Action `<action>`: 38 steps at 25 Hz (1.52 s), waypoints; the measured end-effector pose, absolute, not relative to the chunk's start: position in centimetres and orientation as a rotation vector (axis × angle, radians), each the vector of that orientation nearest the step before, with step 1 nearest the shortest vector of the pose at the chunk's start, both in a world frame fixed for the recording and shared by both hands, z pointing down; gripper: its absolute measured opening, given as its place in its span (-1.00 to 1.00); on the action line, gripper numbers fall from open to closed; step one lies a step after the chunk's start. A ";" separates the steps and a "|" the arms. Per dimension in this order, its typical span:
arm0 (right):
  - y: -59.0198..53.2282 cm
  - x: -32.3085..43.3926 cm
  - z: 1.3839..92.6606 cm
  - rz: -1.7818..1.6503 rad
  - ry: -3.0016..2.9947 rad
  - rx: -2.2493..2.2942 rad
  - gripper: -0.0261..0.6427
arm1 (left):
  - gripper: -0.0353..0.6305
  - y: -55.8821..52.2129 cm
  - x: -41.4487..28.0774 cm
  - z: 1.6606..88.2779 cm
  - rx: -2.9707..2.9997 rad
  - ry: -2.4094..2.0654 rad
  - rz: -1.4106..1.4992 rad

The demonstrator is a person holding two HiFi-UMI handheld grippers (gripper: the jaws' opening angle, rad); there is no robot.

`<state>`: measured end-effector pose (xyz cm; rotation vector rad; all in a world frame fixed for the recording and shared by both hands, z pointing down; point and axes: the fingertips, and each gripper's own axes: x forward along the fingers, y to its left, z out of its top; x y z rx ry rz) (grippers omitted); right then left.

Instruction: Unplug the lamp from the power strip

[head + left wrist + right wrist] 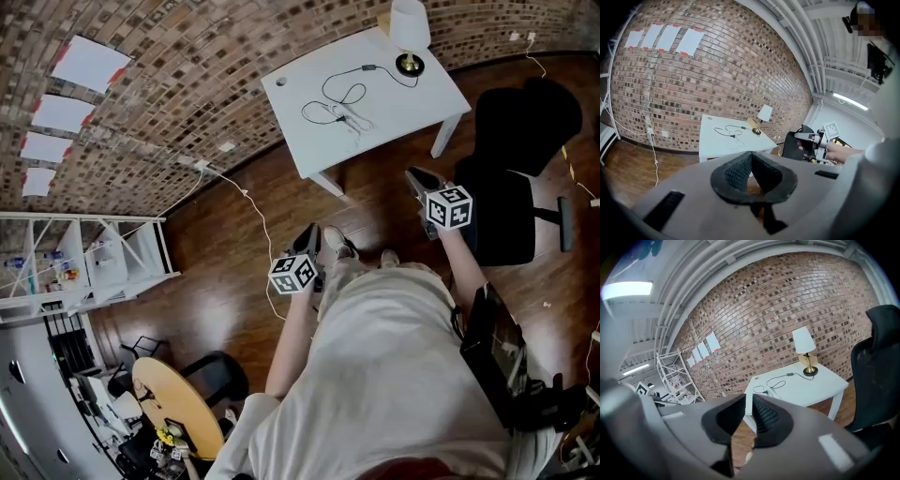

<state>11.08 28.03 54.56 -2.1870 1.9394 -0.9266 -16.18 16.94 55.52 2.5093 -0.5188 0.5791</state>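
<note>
The lamp [410, 28], white shade on a brass base, stands at the far right corner of the white table [412, 103]. Its black cord [343, 94] loops across the top to a white power strip [353, 122] near the middle. Both grippers hover over the wooden floor, well short of the table. My left gripper [310, 232] points at the table, pads touching, shut on nothing [751, 155]. My right gripper [415, 175] is held higher and closer to the table; a narrow gap shows between its pads [749, 401], nothing in it. The lamp [805, 345] and power strip [771, 392] lie ahead.
A black office chair [514, 178] stands right of the table, close to my right gripper. A thin white cable [255, 208] runs from the brick wall across the floor. A white shelf rack [94, 262] stands at the left, a round yellow table [173, 403] behind me.
</note>
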 end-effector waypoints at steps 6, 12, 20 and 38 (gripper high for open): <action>27.2 9.9 54.9 -0.946 1.983 -2.157 -0.83 | -0.88 16.4 -16.1 56.4 2.497 -0.517 0.596; 27.1 9.3 55.5 -0.967 2.001 -2.148 -0.83 | -0.88 15.7 -15.4 56.5 2.504 -0.508 0.606; 27.7 9.1 57.1 -1.014 2.006 -2.160 -0.83 | -0.88 15.8 -14.4 57.1 2.512 -0.467 0.653; 26.5 8.4 60.1 -1.113 2.002 -2.191 -0.83 | -0.88 14.7 -15.6 59.5 2.490 -0.502 0.755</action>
